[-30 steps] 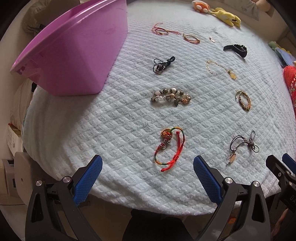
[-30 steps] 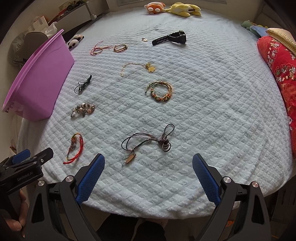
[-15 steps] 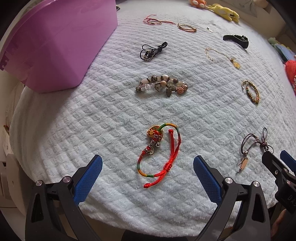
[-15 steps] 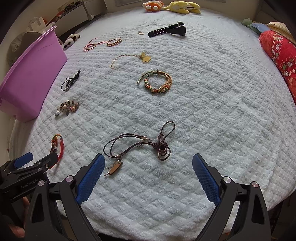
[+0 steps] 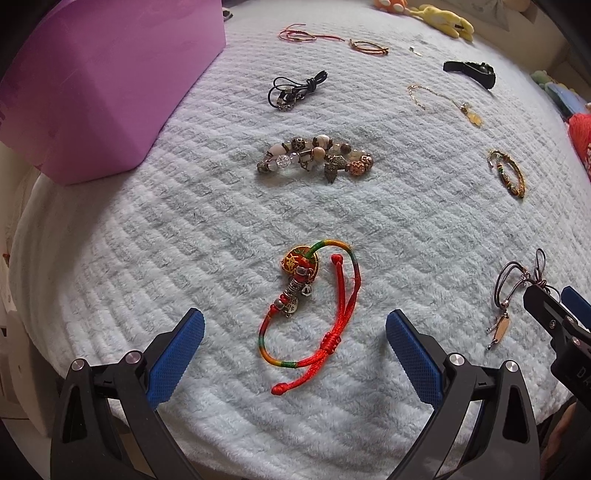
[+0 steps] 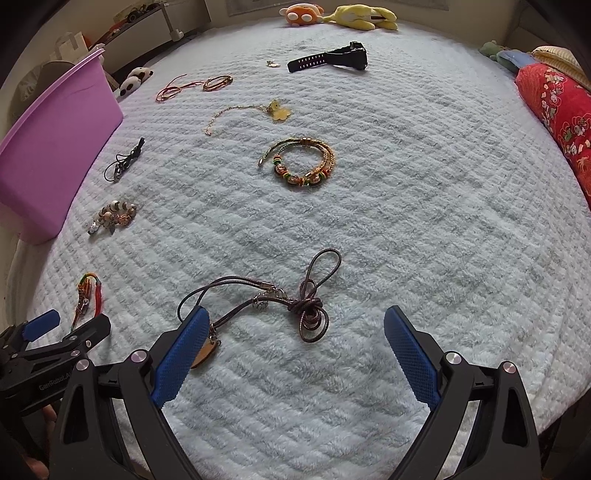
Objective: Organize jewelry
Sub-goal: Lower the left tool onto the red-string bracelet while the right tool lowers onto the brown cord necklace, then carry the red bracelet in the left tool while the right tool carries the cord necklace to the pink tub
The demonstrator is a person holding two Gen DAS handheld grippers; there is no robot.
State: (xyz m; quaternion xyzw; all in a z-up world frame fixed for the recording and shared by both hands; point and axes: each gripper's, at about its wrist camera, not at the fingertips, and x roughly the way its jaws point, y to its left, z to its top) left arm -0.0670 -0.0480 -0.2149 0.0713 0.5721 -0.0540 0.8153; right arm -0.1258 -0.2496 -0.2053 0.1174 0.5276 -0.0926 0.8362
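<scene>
Jewelry lies spread on a pale blue quilted bed (image 5: 406,229). My left gripper (image 5: 293,332) is open, its blue pads either side of a red and rainbow cord bracelet (image 5: 314,314) with charms. My right gripper (image 6: 293,332) is open over a brown leather cord necklace (image 6: 291,299); its left pad covers the wooden pendant. A beaded charm bracelet (image 5: 314,158) lies beyond the red one. A purple bin (image 5: 96,85) stands at the left edge; it also shows in the right wrist view (image 6: 55,147).
Farther back lie a black cord piece (image 5: 291,90), a gold chain with yellow pendant (image 6: 255,112), a gold beaded bangle (image 6: 303,164), thin red and orange cords (image 6: 192,85) and a black watch (image 6: 332,57). Plush toys (image 6: 340,14) and a red pillow (image 6: 554,107) border the bed.
Both grippers have moved forward and lower toward the bed. The red bracelet now sits between the left pads, and the brown necklace between the right pads. Both stay open.
</scene>
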